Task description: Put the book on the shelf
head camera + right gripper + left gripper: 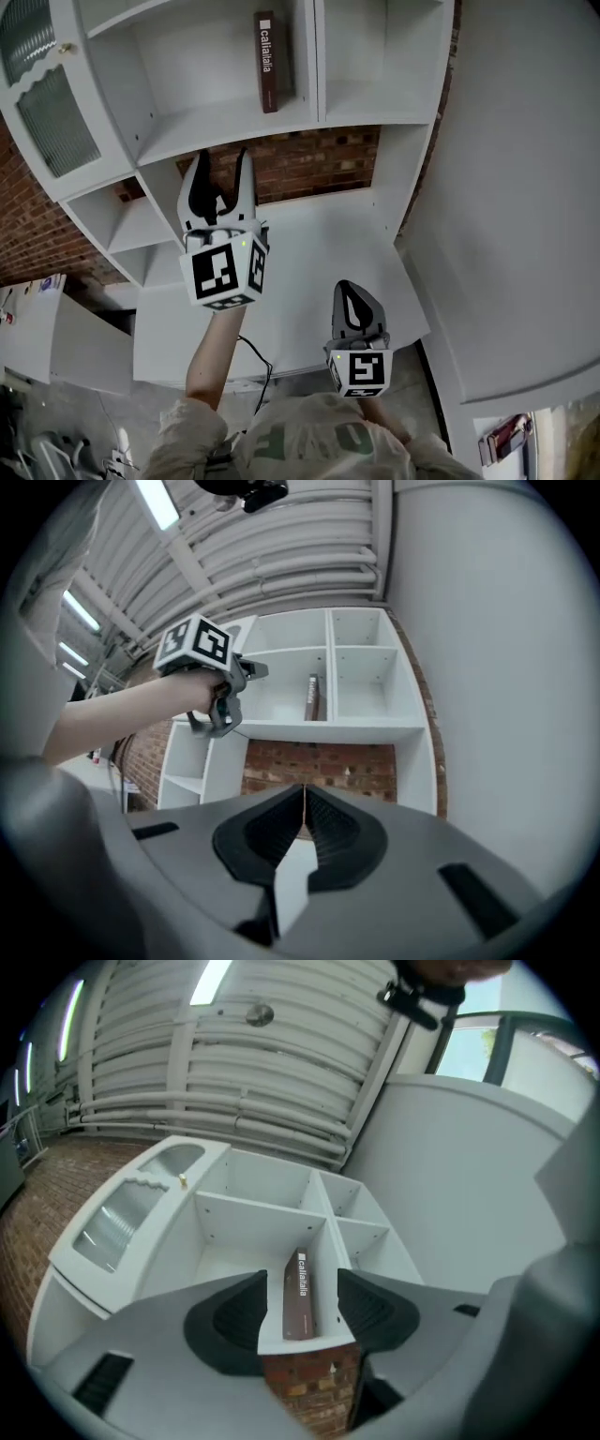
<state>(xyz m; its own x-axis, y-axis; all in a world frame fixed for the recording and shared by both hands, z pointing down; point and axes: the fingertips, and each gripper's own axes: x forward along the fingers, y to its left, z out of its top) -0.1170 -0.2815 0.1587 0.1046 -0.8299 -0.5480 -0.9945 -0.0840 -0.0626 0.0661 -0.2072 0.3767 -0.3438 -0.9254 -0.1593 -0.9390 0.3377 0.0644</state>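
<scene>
Brown hardback book [267, 61] standing on white shelf [216, 122], likely stiff, light, grippable across covers; left claw [222, 161] gaping, right claw [349, 291] clenched.

The book [267, 61] stands upright on the shelf [206, 117], left claw [221, 159] below, jaws apart.

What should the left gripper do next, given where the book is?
Probably draw the left gripper back and down, away from the shelf. The book already stands there beside the divider, and the jaws are apart, holding nothing, so nothing seems left to place.
</scene>
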